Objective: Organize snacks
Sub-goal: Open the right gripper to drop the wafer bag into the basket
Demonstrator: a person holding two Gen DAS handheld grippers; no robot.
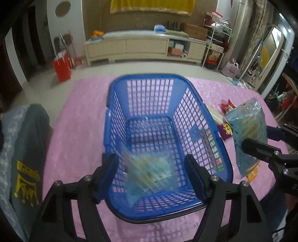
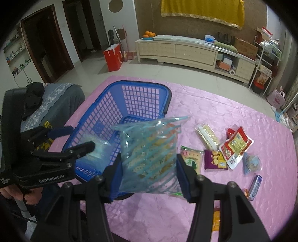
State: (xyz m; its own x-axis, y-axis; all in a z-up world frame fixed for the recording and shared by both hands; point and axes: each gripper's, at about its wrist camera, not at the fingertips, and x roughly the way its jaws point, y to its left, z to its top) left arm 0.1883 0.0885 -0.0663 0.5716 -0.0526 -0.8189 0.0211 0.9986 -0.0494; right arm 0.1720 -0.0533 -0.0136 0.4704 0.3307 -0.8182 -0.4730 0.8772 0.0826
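Blue plastic lattice fills the left wrist view: one basket (image 1: 214,134) stands on a pink quilted tabletop (image 1: 78,115), and one clear packet of crackers (image 1: 149,171) lies inside it near the close end. The left tongs (image 1: 151,176) stand spread over that packet, their pads not touching it. At the right edge the right tongs (image 1: 260,147) hold a second clear bag of crackers (image 1: 245,134) just outside the basket wall. Beyond the tabletop are a tiled floor, one long cream sideboard (image 1: 145,46) and one red paper bag (image 1: 62,67).

In the right wrist view the right tongs (image 2: 149,175) pinch that bag of crackers (image 2: 149,149) by its two sides, lifted beside the basket (image 2: 104,115). The left tongs (image 2: 82,139) reach over the basket's near end, jaws apart. On the pink tabletop (image 2: 223,104) to the right I count at least seven loose snack packs, among them one red pouch (image 2: 236,145), one purple pack (image 2: 216,160) and one blue stick pack (image 2: 256,187). A yellow cloth (image 2: 203,11) hangs on the far wall, with oranges (image 2: 149,34) on the sideboard (image 2: 186,50)
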